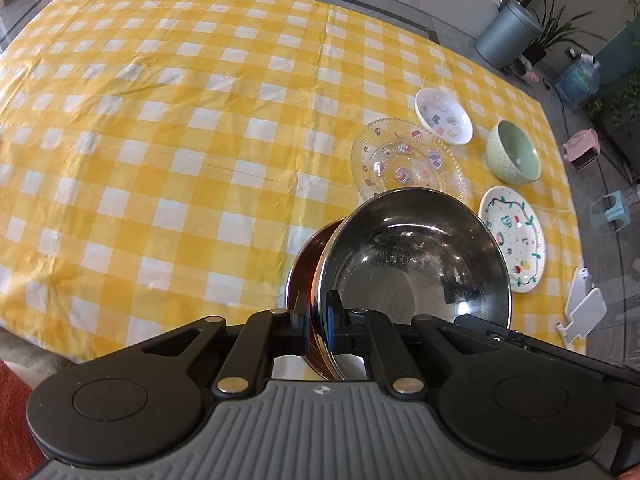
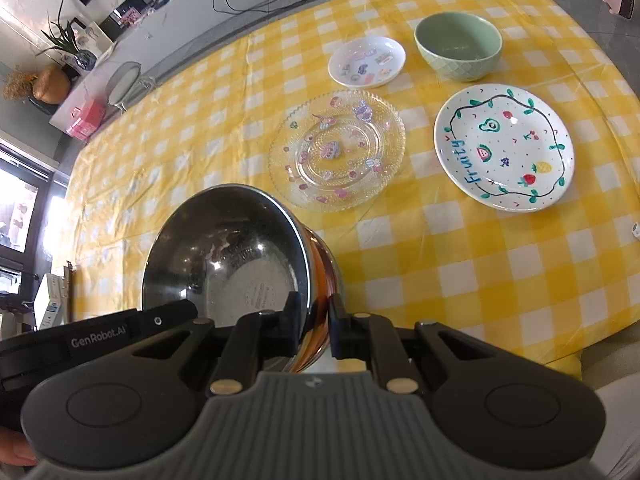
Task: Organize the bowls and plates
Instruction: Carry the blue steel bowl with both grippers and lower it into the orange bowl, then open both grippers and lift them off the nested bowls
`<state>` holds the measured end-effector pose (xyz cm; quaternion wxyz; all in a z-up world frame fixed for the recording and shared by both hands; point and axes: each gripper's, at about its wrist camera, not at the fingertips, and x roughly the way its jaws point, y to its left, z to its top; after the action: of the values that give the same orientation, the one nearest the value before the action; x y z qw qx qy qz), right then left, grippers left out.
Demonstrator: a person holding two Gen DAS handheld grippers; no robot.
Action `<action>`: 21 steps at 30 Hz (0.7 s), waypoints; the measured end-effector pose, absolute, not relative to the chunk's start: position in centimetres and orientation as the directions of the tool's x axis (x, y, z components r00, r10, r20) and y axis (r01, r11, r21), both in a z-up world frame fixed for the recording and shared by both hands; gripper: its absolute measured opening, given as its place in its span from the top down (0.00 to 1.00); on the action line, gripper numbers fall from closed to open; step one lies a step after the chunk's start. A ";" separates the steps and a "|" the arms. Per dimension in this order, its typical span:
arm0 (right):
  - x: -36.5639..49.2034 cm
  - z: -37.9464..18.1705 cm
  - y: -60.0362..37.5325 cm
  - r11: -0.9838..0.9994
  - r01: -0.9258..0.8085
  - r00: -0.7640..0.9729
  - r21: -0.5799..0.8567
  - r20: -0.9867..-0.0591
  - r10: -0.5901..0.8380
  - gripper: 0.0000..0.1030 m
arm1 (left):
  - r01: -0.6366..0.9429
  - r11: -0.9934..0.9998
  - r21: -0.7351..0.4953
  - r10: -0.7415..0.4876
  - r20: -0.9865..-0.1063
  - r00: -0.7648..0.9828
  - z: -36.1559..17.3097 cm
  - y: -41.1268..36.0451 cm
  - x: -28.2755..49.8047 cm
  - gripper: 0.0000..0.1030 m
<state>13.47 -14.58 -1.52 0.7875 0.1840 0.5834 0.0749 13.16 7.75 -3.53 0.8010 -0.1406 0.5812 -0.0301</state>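
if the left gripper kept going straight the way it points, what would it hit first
Probably the yellow checked tablecloth just beyond the steel bowl that the left gripper clamps by the rim; depth is unclear.

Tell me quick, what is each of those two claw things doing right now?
Left gripper: closed on the rim of the steel bowl.
Right gripper: closed on the same steel bowl's rim, opposite side.

"Fruity" in blue on the white painted plate, "GenRobot.AI" on the left gripper's black body, apparently
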 end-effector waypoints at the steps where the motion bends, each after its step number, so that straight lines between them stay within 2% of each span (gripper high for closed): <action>1: 13.6 -1.7 -14.5 0.922 0.096 0.304 0.375 -0.893 0.331 0.88 | -0.111 0.962 -0.251 -0.203 -0.924 0.325 -3.6 7.7 13.2 0.93; 8: 14.1 -2.4 -14.0 0.933 0.098 0.299 0.346 -0.904 0.305 0.88 | -0.064 0.983 -0.171 -0.138 -0.926 0.351 -3.7 7.2 13.4 0.93; 21: 14.6 -3.1 -13.4 0.942 0.085 0.312 0.326 -0.906 0.285 0.87 | -0.068 0.983 -0.169 -0.134 -0.923 0.360 -4.1 7.5 13.7 0.94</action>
<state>14.60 -13.42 -3.10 0.7943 0.1589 0.5830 0.0628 13.66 7.52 -4.14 0.8199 -0.0892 0.5651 -0.0201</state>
